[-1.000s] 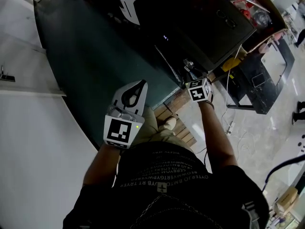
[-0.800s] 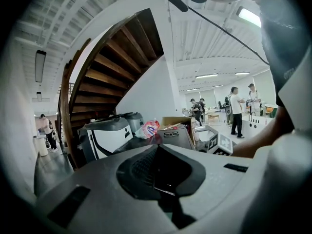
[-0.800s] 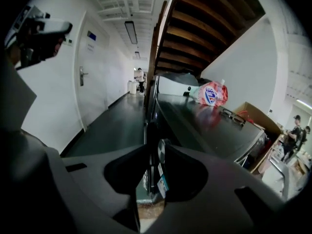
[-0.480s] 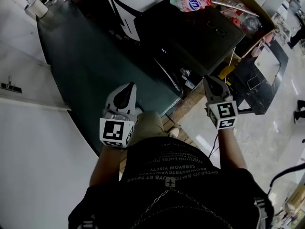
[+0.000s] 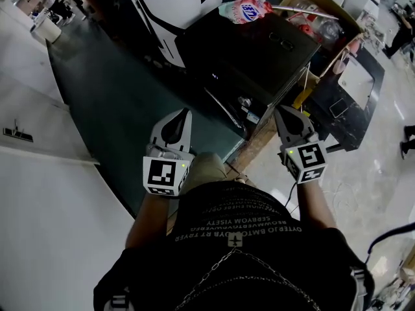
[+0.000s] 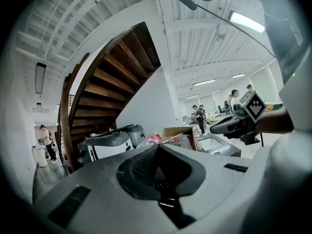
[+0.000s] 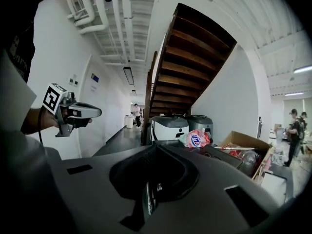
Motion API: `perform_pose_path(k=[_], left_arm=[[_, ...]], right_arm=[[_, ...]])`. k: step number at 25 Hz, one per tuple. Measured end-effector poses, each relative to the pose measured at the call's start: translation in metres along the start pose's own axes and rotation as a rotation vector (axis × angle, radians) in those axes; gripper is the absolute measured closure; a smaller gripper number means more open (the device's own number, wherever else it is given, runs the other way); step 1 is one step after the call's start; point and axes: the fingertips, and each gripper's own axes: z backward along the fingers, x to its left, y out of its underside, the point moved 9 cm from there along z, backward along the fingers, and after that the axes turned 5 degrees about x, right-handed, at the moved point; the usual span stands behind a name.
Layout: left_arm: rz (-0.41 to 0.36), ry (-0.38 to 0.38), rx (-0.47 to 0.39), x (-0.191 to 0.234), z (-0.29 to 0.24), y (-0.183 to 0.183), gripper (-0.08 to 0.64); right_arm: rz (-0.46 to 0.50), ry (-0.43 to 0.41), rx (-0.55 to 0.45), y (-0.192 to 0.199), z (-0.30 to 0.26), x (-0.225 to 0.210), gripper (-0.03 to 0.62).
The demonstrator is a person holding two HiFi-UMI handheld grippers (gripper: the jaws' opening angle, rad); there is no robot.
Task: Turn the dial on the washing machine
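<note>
Two white and grey machines, apparently the washing machines [image 5: 170, 8] [image 7: 168, 128] [image 6: 111, 146], stand under a wooden staircase, well ahead of both grippers. No dial can be made out on them. My left gripper [image 5: 186, 113] [image 6: 157, 147] is held in front of the body over the dark floor. Its jaws meet at the tip with nothing between them. My right gripper [image 5: 280, 111] [image 7: 156, 147] points forward beside the black cabinet [image 5: 259, 50]. Its jaws are shut and empty. Each gripper shows in the other's view, the right gripper [image 6: 213, 129] and the left gripper [image 7: 99, 113].
A pink bag [image 5: 247, 8] lies on the black cabinet. A cardboard box [image 5: 321, 11] of clutter stands to the right, with a dark table [image 5: 353, 102] beyond it. White walls [image 5: 39, 193] run along the left of the dark floor strip [image 5: 110, 89]. People stand far off.
My right gripper has swung away from the cabinet's edge, out to the right, and now points forward. The left gripper has barely moved. The view has shifted slightly.
</note>
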Motion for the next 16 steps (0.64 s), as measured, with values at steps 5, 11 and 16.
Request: perform_pose_path(k=[5,11,16], left_arm=[[0.003,0.045,0.043,-0.006,-0.008,0.007,0.554],[-0.010,0.095,0.045,0.008,-0.030,0.008,0.554],[0.017,0.100,0.024,0.024,-0.066,0.002,0.554]], right_arm=[[-0.016,0.002,0.027,0.007,0.005,0.002,0.597],[-0.036,0.059,0.052,0.007,-0.005,-0.005,0.597],[-0.017,0.065,0.024,-0.009,-0.044,-0.021,0.597]])
